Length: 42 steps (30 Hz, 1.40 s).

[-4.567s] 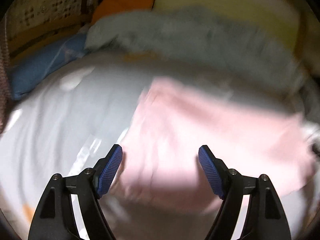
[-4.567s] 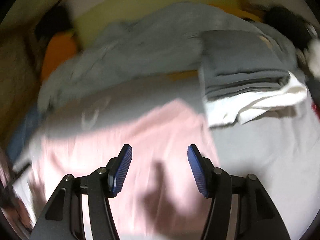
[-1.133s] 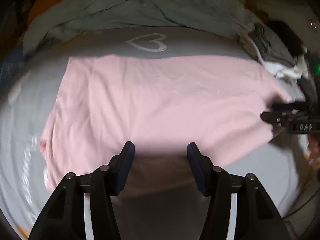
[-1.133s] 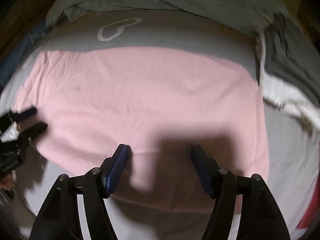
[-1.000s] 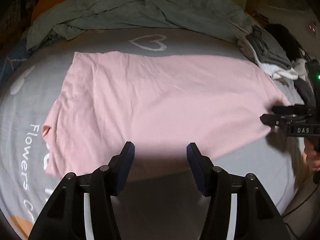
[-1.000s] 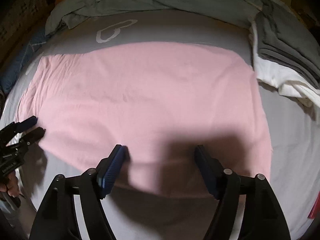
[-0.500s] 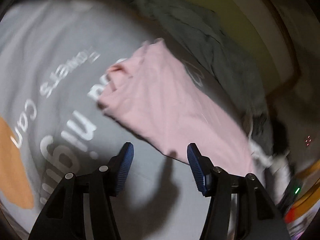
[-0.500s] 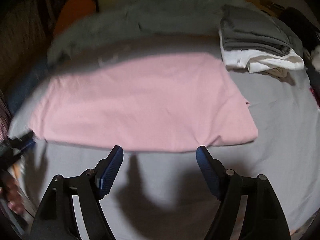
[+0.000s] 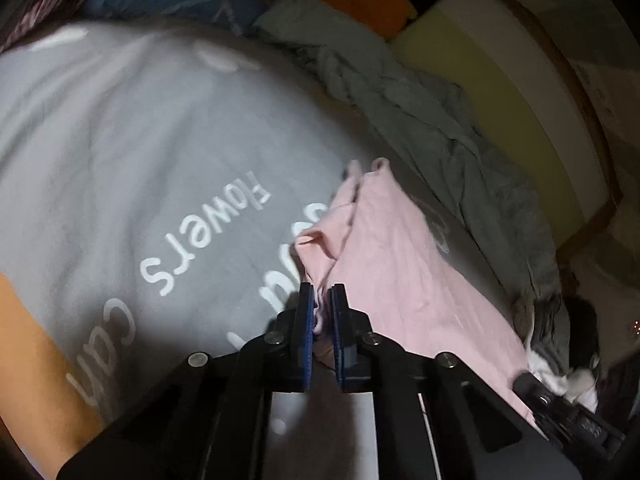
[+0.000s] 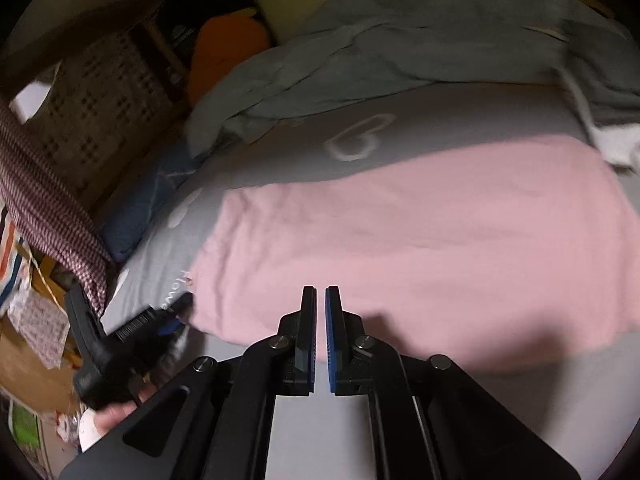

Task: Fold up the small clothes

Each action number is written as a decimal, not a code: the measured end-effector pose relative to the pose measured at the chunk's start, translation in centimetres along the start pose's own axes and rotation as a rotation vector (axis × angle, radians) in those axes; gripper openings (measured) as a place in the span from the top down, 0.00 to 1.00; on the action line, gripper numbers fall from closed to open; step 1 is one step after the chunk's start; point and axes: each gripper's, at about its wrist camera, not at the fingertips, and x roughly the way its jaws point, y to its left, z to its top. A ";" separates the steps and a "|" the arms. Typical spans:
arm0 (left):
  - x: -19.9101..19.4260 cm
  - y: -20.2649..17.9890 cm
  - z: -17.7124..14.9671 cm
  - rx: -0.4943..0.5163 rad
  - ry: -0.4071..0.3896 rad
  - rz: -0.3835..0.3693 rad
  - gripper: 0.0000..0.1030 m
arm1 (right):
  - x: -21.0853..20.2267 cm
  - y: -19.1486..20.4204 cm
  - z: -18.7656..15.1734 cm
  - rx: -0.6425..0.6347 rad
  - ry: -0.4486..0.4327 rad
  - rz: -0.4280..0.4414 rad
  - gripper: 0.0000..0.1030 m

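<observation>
**Left corner pinched, the next fold not yet made**

We took the white heart printed on the grey bedsheet as our landmark. The pink garment lay flat just below that heart, already a long band across the sheet — so we judged an early fold done and the crosswise folds still to come.

At the garment's end farthest left of the heart, our left gripper had just been closing, and pink cloth sat bunched between its blue pads, clamped. The nearby corner was rumpled and slightly lifted.

Our right gripper had also just been closing, and its tongs stood together over the garment's near edge, below the heart. Whether they pinched any cloth we could not tell — only a thin gap showed between them, with no fabric visible inside it.

To the right of the heart, a white-and-grey stack lay near the garment's far end. Above the heart lay the crumpled grey-green blanket.

What was left, as we judged it: bring the ends together, flatten, and set the piece aside.
</observation>
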 end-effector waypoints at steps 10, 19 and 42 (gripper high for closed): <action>0.0 0.5 1.2 -0.050 0.040 0.095 0.89 | 5.4 1.8 -3.7 -0.042 0.165 0.009 0.96; 0.1 -1.2 -0.4 0.097 0.024 0.237 0.88 | 6.6 2.3 4.8 0.005 0.146 0.042 0.96; 5.5 -9.4 -1.4 0.309 0.411 -0.195 0.89 | 9.6 2.6 7.2 0.078 0.431 -0.042 0.96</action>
